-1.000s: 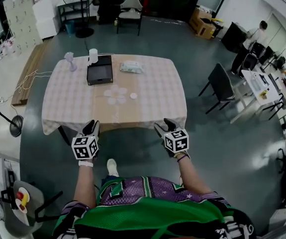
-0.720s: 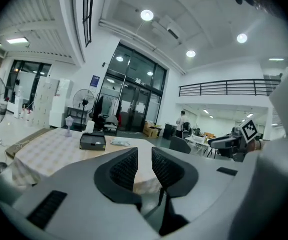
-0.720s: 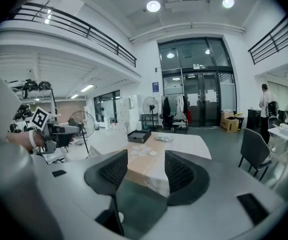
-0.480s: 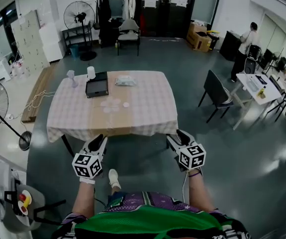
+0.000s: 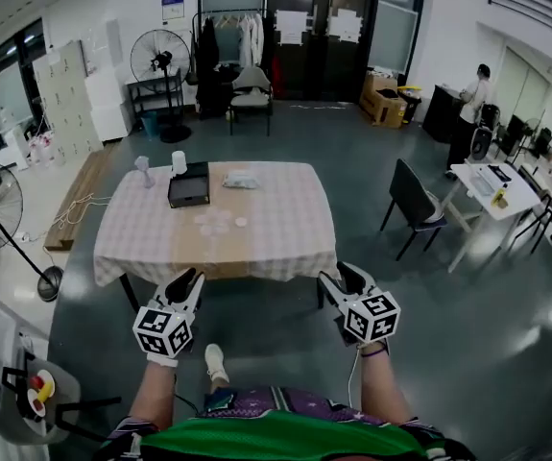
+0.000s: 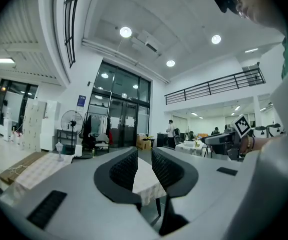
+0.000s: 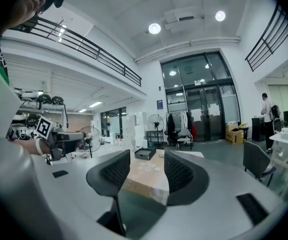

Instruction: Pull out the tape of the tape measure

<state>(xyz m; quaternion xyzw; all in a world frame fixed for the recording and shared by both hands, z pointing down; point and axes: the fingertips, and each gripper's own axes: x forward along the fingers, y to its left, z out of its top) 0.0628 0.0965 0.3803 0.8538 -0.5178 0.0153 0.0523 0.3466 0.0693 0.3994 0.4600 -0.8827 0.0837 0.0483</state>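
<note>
**Both grippers held short of the table, tape measure not yet in hand**

A person stands back from a cloth-covered table [image 5: 285, 248], holding the left gripper [image 5: 189, 279] and the right gripper [image 5: 338, 275] out level, both pointing at the table's near edge and well apart from it. The left gripper's jaws stand at a narrow gap with nothing between them; only the table's corner shows beyond. The right gripper's jaws stand wider, have just been closing a little, and are likewise empty.

The tape measure cannot be picked out from this far back; neither gripper holds it. On the table, a black tray [image 5: 189, 189] lies near the far left corner, with a white cup [image 5: 179, 162] just beyond it at the far edge and a small pale stand [image 5: 143, 169] close to the corner itself. A pale packet [image 5: 240, 181] lies by the middle of the far edge. A cluster of small white discs [image 5: 220, 223] sits near the middle of the cloth, slightly left.

A dark chair [image 5: 410, 200] stands off the table's right edge, well apart from it.
</note>
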